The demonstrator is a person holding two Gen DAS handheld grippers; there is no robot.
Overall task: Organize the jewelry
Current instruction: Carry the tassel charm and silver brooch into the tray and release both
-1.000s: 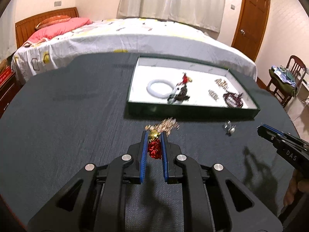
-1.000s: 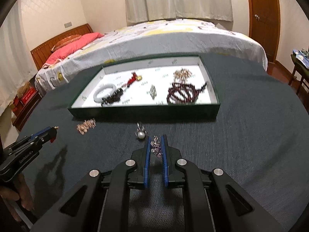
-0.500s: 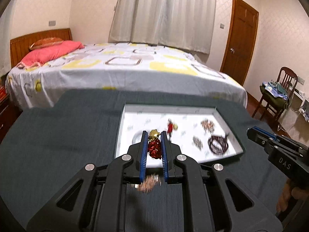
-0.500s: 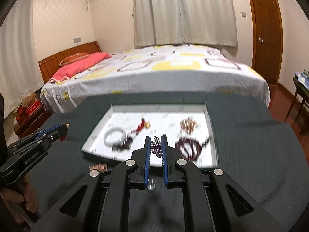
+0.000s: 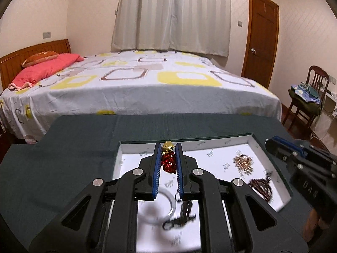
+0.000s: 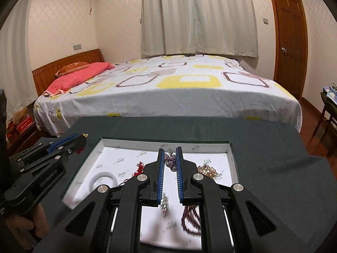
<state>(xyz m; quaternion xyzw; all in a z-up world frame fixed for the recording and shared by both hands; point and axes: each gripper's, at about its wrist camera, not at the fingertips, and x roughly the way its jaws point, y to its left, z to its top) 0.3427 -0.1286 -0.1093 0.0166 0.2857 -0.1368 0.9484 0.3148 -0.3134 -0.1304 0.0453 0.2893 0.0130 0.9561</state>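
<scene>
Our left tool (image 5: 168, 151) pitched down over the white tray (image 5: 282, 181), pinching a red-and-gold charm (image 5: 168, 160), our right tool (image 6: 170, 154) alongside, equally tilted, pinching a purple pendant (image 6: 171, 161)

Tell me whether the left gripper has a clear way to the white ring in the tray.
Probably not yet: the left gripper is shut on a red-and-gold charm, though the white ring lies uncovered right beneath it.

1 tray (image 5: 271, 160), 1 white bangle (image 6: 102, 178), 2 grippers, 1 bed (image 5: 137, 84).
</scene>
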